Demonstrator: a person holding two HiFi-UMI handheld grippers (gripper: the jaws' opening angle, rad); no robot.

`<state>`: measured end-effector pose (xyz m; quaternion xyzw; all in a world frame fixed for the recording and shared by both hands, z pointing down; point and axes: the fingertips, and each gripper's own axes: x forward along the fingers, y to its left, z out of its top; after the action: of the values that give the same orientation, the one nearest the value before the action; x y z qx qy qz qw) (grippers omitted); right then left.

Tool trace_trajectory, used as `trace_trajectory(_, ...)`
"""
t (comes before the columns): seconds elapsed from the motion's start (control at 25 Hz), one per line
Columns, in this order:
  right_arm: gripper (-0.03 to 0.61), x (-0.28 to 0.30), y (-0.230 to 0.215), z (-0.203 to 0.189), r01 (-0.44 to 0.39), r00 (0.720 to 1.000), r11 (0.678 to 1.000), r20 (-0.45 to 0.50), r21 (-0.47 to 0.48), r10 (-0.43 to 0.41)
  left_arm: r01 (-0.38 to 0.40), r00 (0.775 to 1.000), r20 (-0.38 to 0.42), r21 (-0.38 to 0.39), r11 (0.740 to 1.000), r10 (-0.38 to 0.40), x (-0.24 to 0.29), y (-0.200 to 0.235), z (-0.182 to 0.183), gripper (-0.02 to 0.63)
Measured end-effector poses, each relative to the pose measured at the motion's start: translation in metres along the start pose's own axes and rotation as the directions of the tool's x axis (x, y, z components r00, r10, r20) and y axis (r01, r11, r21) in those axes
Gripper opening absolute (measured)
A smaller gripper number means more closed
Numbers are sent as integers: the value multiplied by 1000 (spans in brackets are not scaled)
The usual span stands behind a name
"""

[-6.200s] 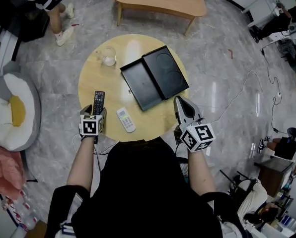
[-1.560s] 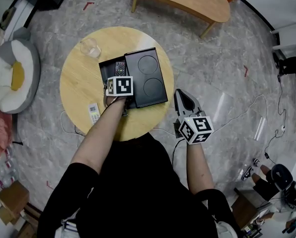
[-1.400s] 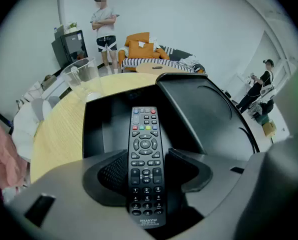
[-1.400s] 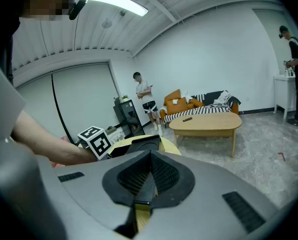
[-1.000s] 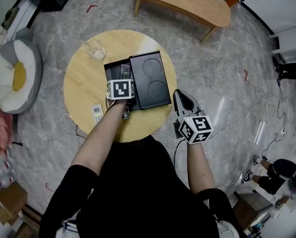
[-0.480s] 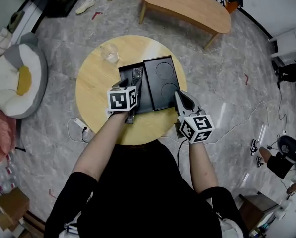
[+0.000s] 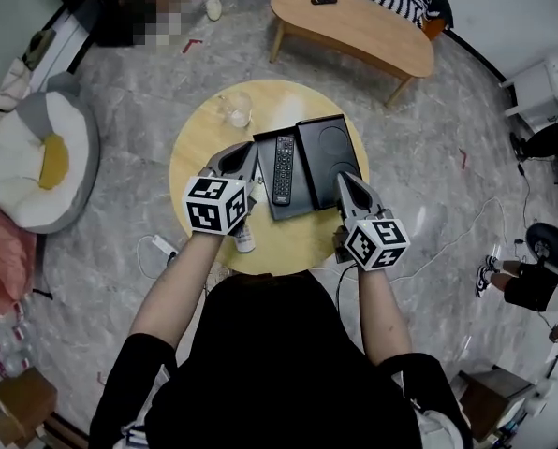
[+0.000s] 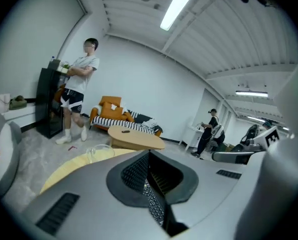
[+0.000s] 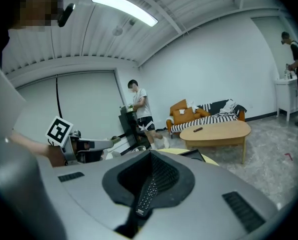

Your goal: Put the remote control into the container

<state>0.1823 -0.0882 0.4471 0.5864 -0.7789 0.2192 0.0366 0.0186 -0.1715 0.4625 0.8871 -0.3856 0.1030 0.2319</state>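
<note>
Left hand-held gripper (image 7: 235, 161): jaws just pressed together, nothing between them | right hand-held gripper (image 7: 349, 183): pressed together, empty | black remote control (image 7: 282, 168) lies in the container (image 7: 290, 210), at 1 o'clock from the left gripper | we judge the placing done | next: white remote (image 7: 245, 242) at 6 o'clock on the worktop (image 7: 199, 148) would need spread jaws.

No words, brands or numbers can be read. The left hand-held gripper (image 7: 240, 154) and right hand-held gripper (image 7: 345, 180) carry only black-and-white square markers (image 7: 211, 204). Button print on the remote control (image 7: 282, 168) is too small.
</note>
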Motion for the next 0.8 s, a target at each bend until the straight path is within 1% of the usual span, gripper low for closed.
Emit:
trace_trajectory(0.16, 9, 1, 17, 5, 11, 1000, 1000, 28, 5, -11, 83, 994, 62, 94, 992, -89, -37, -5, 19, 9)
trace_trajectory(0.24, 9, 2, 24, 4, 16, 999, 1000, 38, 8, -16, 95, 991, 77, 149, 984, -107, -55, -2, 22, 8)
trace_trajectory(0.32, 9, 2, 29, 3, 20, 999, 1000, 42, 5, -20, 89, 990, 88, 179, 980, -106, -69, 6, 20, 9)
trace_trajectory(0.44, 9, 2, 35, 1, 28, 999, 1000, 47, -5, -28, 73, 991, 98, 162, 984, -90, -82, 23, 14, 9)
trace_trajectory(0.56, 9, 4, 40, -1, 31, 998, 1000, 48, -8, -30, 59, 993, 91, 134, 989, -72, -86, 37, 7, 8)
trace_trajectory(0.72, 9, 5, 45, -2, 32, 998, 999, 46, -12, -32, 53, 994, 92, 56, 997, -58, -87, 47, 2, 6)
trace_trajectory(0.8, 9, 5, 48, -3, 30, 999, 999, 44, -17, -30, 48, 994, 101, 31, 998, -51, -90, 49, 1, 8)
